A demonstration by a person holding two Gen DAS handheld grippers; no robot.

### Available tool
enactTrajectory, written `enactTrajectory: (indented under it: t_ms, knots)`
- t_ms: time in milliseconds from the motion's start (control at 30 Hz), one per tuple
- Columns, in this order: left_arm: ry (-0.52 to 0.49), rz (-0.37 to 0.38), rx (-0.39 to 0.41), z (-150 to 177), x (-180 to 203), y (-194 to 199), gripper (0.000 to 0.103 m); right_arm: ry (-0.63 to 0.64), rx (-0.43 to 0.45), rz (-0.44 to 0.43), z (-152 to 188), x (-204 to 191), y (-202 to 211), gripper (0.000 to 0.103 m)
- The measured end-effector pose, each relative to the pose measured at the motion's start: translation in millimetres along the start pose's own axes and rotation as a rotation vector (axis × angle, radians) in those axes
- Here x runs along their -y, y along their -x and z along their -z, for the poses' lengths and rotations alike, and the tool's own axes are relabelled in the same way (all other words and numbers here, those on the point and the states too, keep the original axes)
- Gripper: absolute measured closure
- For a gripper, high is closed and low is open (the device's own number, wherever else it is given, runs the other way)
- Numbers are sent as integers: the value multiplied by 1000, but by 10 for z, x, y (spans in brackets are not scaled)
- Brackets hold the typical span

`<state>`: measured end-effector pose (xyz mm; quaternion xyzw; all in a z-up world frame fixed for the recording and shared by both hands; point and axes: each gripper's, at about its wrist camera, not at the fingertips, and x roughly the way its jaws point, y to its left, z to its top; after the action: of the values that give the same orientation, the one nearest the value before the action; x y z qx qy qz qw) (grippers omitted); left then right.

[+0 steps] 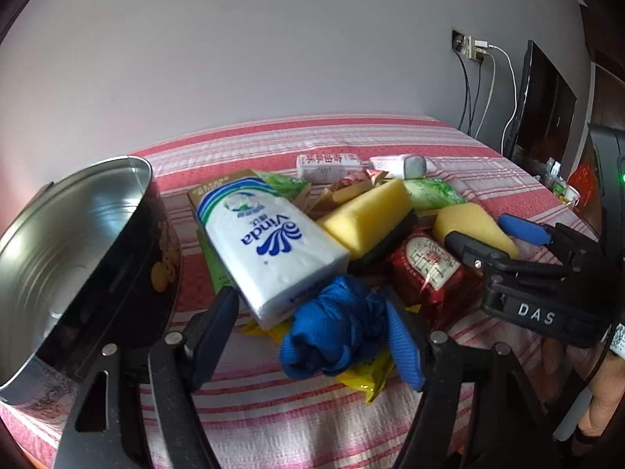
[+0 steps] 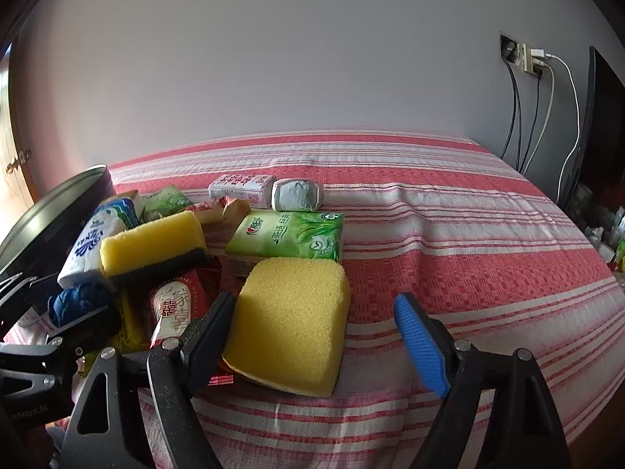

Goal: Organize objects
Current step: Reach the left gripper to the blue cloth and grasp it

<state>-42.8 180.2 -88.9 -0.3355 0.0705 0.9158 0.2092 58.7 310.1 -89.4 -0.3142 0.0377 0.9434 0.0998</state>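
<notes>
A pile of small goods lies on a red-striped cloth (image 2: 449,234). My left gripper (image 1: 312,297) stands around a crumpled blue cloth (image 1: 336,328) and the near end of a white Vinda tissue pack (image 1: 273,250). Its blue pad touches the cloth's right side, and a gap shows on the cloth's left. My right gripper (image 2: 314,299) is open wide over a plain yellow sponge (image 2: 289,324); the black finger sits at the sponge's left edge and the blue pad stands apart. The right gripper (image 1: 476,228) also shows in the left wrist view, over the same sponge (image 1: 472,222).
An open metal tin (image 1: 78,254) stands at the left. The pile also holds a yellow-and-black scouring sponge (image 2: 152,242), a green tissue pack (image 2: 289,234), a red packet (image 2: 179,305), a yellow packet (image 1: 367,379) and white packets (image 2: 242,187). Cables and a dark screen (image 1: 547,101) are at the right.
</notes>
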Motion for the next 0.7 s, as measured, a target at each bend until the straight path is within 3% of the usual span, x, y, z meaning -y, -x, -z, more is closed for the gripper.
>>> enactTrajectory:
  t_ms: [100,300,500,700]
  knots:
    - [1,15,3,8,3,-9,38,31,-13,15,-10,-41,-12,20]
    - [-1,33,8,18,-29,28,56,42,16,16,7,-48,15,39]
    - [-8,37,18,17,-22,65,58,19,39,15,8,-7,41,46]
    - [-48,28,98,27,50,258,58,0,73,12,17,13,81,47]
